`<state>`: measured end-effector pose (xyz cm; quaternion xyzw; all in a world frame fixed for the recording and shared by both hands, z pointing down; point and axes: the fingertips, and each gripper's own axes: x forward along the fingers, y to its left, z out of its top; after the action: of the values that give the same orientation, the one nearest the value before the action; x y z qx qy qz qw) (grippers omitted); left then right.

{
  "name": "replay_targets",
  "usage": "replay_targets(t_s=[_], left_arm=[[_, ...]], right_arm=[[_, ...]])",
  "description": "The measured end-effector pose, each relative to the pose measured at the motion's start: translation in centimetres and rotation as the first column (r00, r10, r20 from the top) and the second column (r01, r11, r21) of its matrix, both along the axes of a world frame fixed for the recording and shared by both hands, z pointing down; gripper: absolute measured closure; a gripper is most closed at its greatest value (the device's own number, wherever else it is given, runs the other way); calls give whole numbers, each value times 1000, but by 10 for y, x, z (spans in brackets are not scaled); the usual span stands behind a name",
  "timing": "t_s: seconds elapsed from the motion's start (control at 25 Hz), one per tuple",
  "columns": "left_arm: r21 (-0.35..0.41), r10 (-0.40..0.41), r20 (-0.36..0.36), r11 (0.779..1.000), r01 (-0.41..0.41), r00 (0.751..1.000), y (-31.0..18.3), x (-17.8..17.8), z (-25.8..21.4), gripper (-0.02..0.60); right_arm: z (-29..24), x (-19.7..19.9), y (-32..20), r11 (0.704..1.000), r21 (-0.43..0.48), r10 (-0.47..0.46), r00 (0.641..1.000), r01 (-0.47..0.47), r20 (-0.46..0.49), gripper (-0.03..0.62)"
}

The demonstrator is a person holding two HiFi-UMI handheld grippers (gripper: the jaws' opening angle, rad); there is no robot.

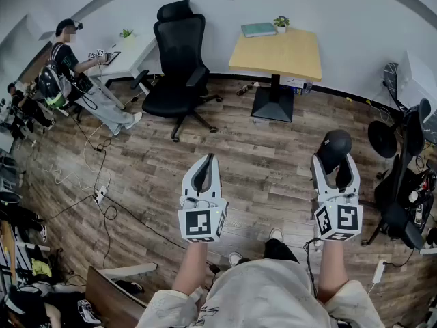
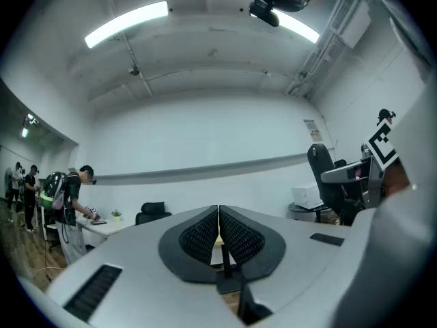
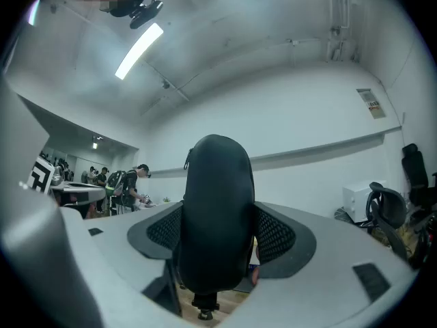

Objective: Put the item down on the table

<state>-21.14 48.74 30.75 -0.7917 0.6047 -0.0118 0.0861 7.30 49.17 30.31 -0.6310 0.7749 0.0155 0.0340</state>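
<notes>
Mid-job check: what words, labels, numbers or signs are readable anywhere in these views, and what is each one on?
No text here is legible.
Wall notice: print too small to read.
Cubes on the left gripper and right gripper: black-and-white square patterns only, no words.
Black case between the right gripper's fingers: no label visible.
Trouser print: too blurred to read.
</notes>
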Motion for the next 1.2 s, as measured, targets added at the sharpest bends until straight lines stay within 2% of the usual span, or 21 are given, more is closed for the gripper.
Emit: replay_targets(t_s=[0.44, 0.64, 0.96, 1.2], left_arm=[[-28, 19, 16, 999, -19, 1000, -25, 36, 10, 569], [-34, 48, 14, 998, -48, 999, -50, 72, 16, 568], [-38, 98, 31, 995, -97, 995, -91, 149, 19, 568], [-40, 110, 36, 993, -109, 993, -115, 176, 16, 569]], right_arm=[[12, 28, -22, 1000, -24, 8, 1000, -8, -2, 264], [22, 56, -37, 999, -31, 21, 1000, -22, -5, 263], [30, 128, -63, 998, -44, 53, 998, -52, 16, 263], [30, 155, -86, 997, -54, 61, 998, -60, 20, 263]])
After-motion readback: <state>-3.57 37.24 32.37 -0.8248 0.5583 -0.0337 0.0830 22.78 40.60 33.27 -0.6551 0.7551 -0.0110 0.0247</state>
